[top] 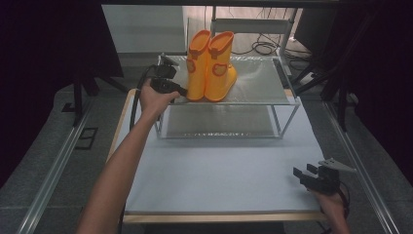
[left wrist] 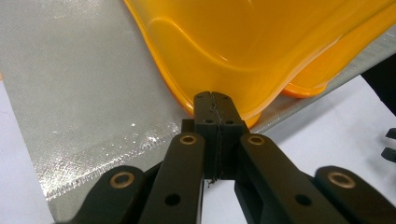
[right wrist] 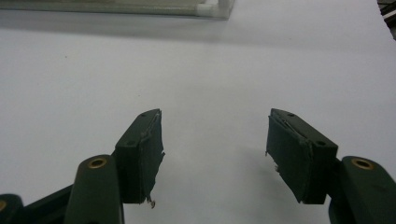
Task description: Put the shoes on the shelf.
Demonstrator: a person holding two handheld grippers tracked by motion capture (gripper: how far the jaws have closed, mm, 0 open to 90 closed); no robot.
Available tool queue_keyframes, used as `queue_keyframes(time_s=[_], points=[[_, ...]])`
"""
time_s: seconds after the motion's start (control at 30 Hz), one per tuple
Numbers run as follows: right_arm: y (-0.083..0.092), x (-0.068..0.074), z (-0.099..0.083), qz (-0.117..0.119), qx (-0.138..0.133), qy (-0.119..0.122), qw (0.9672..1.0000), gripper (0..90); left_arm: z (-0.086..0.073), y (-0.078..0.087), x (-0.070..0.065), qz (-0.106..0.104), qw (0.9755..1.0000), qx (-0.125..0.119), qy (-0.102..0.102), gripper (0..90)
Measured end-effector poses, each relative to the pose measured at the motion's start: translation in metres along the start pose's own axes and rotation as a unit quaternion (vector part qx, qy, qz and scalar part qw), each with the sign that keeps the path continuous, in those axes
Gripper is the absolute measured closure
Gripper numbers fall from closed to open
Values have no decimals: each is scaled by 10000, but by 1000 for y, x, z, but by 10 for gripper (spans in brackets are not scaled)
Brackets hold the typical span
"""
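A pair of orange rubber boots (top: 212,66) stands upright on the top shelf of a metal rack (top: 263,83). My left gripper (top: 181,91) reaches in from the left at shelf height, its tips against the left boot's heel. In the left gripper view my left gripper (left wrist: 214,95) is shut, jaws pressed flat together with nothing between them, touching the lower edge of the near boot (left wrist: 243,42). The other boot (left wrist: 327,70) shows behind it. My right gripper (top: 304,170) rests low over the table's front right; in its own view my right gripper (right wrist: 215,135) stands open and empty.
The rack has a silvery mesh top shelf (left wrist: 84,84) and a lower shelf (top: 219,122), and stands at the back of the white table (top: 219,170). Dark stands and cables lie beyond the table at the back right (top: 263,46).
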State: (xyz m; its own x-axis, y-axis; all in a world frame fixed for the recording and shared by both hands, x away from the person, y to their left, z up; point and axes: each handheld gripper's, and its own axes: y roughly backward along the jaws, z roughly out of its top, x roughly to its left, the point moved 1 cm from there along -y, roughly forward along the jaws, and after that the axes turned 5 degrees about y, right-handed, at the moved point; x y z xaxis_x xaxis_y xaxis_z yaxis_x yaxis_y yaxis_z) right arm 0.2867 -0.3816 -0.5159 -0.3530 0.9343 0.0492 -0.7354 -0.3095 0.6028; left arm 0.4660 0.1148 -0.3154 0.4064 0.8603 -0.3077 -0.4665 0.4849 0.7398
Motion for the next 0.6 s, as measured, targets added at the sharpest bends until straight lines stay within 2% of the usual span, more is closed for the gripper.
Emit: queue_keyframes(time_s=[0.5,0.6], points=[[0,2,2,41,-26,0,10000,360,3,0,-7,25,10000,-51,51,900],[-1,2,2,48,-24,12,10000,360,3,-2,-9,-71,10000,-34,56,900]])
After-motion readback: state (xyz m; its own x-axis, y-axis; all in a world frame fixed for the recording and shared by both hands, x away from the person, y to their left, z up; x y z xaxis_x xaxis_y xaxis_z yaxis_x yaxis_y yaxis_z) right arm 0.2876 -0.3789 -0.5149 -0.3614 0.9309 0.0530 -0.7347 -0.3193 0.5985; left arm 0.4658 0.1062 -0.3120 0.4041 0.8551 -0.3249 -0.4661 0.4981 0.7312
